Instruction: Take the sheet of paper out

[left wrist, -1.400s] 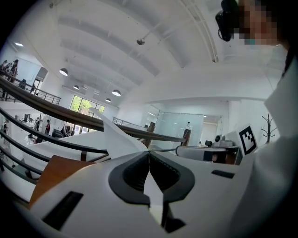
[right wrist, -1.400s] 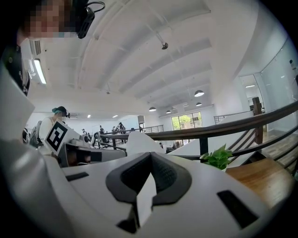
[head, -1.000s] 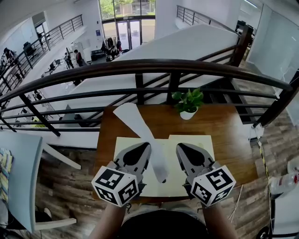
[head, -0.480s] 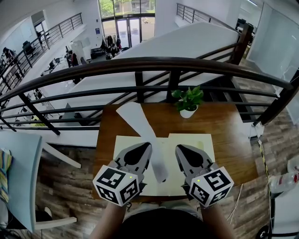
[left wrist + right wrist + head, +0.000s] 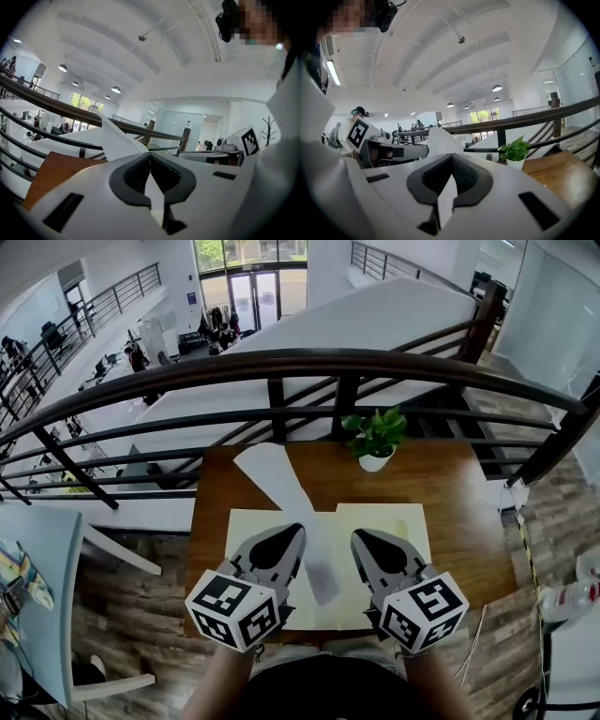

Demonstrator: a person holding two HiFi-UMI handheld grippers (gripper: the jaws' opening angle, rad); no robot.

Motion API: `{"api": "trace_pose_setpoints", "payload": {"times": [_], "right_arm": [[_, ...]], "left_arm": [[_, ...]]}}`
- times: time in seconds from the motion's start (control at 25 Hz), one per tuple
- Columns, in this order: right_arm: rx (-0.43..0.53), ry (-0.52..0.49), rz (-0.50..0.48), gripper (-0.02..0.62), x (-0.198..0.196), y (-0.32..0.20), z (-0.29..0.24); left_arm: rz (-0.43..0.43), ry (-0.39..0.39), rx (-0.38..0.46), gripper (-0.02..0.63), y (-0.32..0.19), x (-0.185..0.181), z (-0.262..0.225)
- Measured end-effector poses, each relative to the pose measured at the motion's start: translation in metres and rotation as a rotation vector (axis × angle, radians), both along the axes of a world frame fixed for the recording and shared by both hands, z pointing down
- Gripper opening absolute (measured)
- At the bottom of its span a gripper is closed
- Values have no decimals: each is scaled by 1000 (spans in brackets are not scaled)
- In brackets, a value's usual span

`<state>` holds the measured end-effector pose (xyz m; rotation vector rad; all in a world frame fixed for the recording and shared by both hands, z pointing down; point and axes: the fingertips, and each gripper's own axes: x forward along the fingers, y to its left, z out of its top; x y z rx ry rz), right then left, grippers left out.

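The left gripper (image 5: 296, 532) hides the pinched edge of the sheet of paper (image 5: 270, 476); it and the right gripper (image 5: 360, 536) cover near corners of the yellow folder (image 5: 398, 524).

The sheet of paper (image 5: 277, 486) shifts only slightly: its raised far end, up at 12 o'clock, swings a touch toward 1 o'clock, nearer the potted plant (image 5: 375, 439). At the 8 o'clock edge, more of a colourful object (image 5: 19, 582) shows.
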<state>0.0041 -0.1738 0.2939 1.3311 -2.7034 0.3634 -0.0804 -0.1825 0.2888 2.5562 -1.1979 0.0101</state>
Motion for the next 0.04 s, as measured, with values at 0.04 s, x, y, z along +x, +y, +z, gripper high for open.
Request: {"api": "trace_pose_setpoints", "payload": {"times": [0.04], "right_arm": [[-1, 1, 0, 26, 0, 0, 1]], "left_arm": [[1, 6, -2, 18, 0, 0, 0]]}}
